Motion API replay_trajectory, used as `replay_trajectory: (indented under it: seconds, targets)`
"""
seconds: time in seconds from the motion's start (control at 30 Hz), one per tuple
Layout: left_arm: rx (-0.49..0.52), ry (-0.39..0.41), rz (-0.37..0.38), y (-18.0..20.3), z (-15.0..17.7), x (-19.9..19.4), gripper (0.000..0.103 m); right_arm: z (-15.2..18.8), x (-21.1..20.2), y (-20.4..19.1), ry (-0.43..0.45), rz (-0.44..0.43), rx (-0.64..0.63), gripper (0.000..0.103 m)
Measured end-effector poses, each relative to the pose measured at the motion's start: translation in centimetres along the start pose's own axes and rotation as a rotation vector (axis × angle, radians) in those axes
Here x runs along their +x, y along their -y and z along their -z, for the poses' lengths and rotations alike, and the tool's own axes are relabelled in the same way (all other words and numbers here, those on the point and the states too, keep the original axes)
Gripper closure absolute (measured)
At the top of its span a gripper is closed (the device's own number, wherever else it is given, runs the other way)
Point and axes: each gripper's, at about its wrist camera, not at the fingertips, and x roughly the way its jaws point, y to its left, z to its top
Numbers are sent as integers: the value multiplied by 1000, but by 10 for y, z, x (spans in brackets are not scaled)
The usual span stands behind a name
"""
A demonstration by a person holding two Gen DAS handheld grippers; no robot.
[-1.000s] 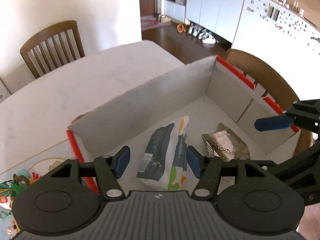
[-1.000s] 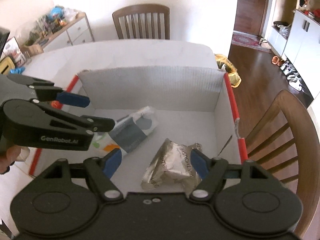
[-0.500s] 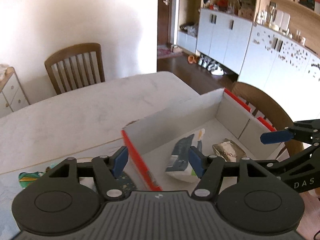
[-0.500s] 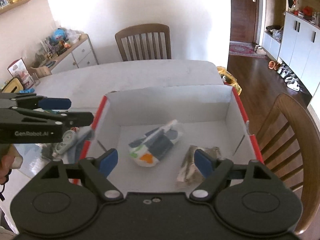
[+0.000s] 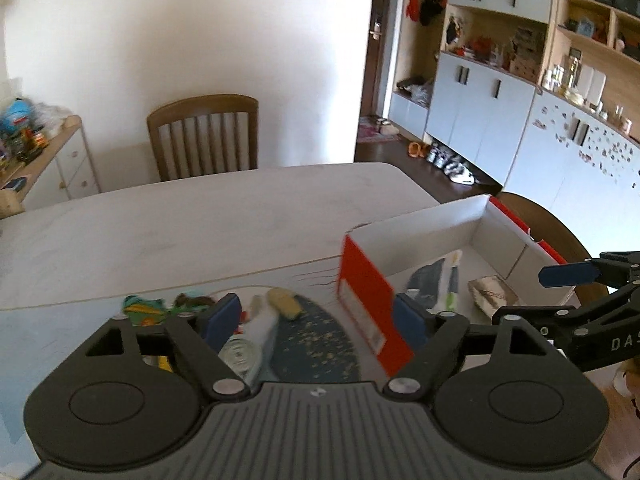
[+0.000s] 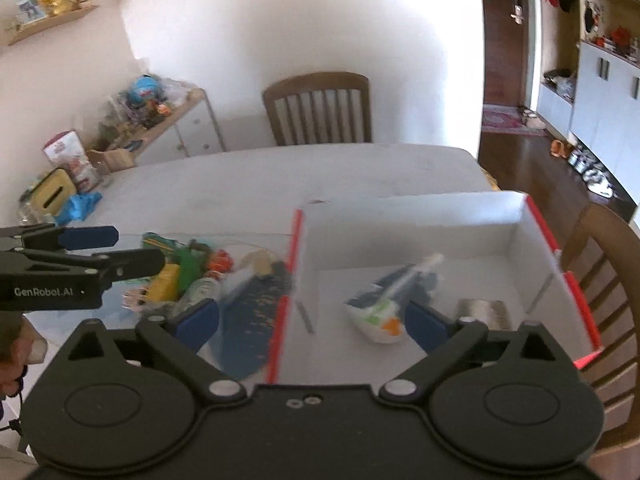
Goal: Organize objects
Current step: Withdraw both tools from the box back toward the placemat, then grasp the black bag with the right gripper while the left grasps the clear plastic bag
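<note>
A red and white cardboard box (image 5: 366, 304) (image 6: 516, 236) stands on the table at the right. In it lie a white and dark blue packet (image 5: 440, 280) (image 6: 394, 300) and a silver foil pouch (image 5: 492, 292) (image 6: 484, 314). Left of the box, loose small items (image 5: 264, 320) (image 6: 188, 276) lie in a pile on a blue patterned mat (image 6: 252, 320). My left gripper (image 5: 318, 320) is open and empty, above the pile and the box's left wall. My right gripper (image 6: 312, 320) is open and empty, above the box's left wall.
The white table (image 5: 180, 232) stretches behind the box. Wooden chairs stand at the far side (image 5: 204, 136) and at the right by the box (image 6: 612, 280). A sideboard with clutter (image 6: 152, 120) is at the far left. Cupboards (image 5: 500, 112) line the right wall.
Both grippers have pulled back and moved left, away from the box's inside. The packet and pouch stay in the box. The pile of loose items has come into view.
</note>
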Motion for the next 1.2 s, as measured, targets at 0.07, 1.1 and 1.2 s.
replay_trajectory:
  seconds: [0.07, 1.1, 1.2]
  targets:
    - [-14, 8, -9, -12, 4, -7, 19, 0, -1, -14, 20, -13, -8, 1]
    - [-78, 2, -38, -154, 99, -28, 0, 17, 66, -128, -57, 21, -15, 1]
    - [-15, -23, -16, -148, 110, -20, 0, 17, 78, -131, -72, 32, -11, 1]
